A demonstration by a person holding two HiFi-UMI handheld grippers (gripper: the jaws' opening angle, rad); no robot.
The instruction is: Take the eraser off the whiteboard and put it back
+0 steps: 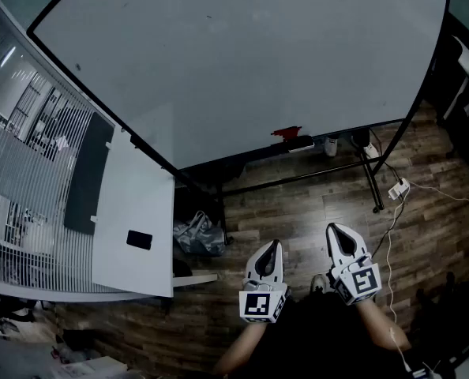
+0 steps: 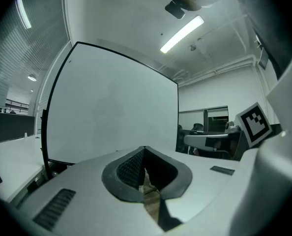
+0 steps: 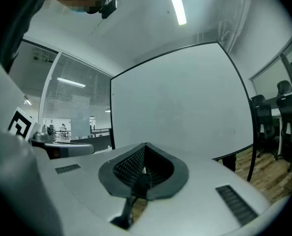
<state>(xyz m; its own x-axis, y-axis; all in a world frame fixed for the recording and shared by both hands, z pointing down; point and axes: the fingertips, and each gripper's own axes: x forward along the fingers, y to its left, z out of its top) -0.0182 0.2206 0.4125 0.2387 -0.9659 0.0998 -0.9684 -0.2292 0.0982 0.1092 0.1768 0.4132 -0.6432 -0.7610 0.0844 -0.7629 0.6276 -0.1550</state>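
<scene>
The red eraser sits at the bottom edge of the whiteboard. The left gripper and right gripper (both with jaws closed on nothing) hover well short of the whiteboard, over the wooden floor.

Dim overall, cool green-grey cast. Lit from overhead by ceiling strip light, blown out white in both gripper views. Soft even sheen across whiteboard; wood floor murky, lower corners near black. Heavy fisheye bending, dark vignette at edges. Nearest foreground soft.
</scene>
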